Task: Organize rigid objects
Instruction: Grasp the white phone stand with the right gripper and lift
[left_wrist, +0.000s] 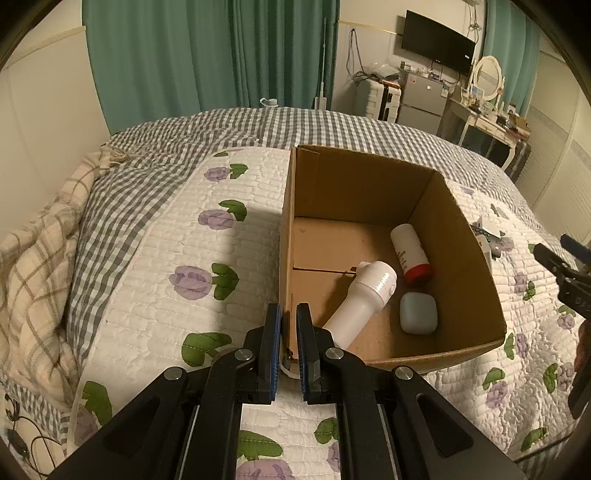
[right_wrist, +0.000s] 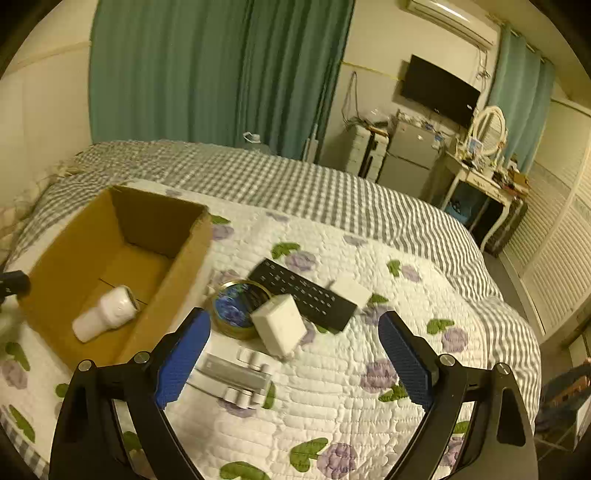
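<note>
On the bed's white floral quilt (right_wrist: 332, 373) stood an open brown cardboard box (left_wrist: 461, 236). We pinched its near left corner wall with the left gripper (left_wrist: 289, 347), jaws pressed onto the cardboard. Inside lay a white plastic bottle (left_wrist: 364, 295), a white tube with a red cap (left_wrist: 410, 251) and a small grey rounded case (left_wrist: 418, 313). We held the right gripper (right_wrist: 293, 360) with jaws spread wide above a white square charger block (right_wrist: 279, 325), beside a round gold-rimmed tin (right_wrist: 232, 308), a black remote control (right_wrist: 306, 295) and a silver-white clip device (right_wrist: 236, 380).
</note>
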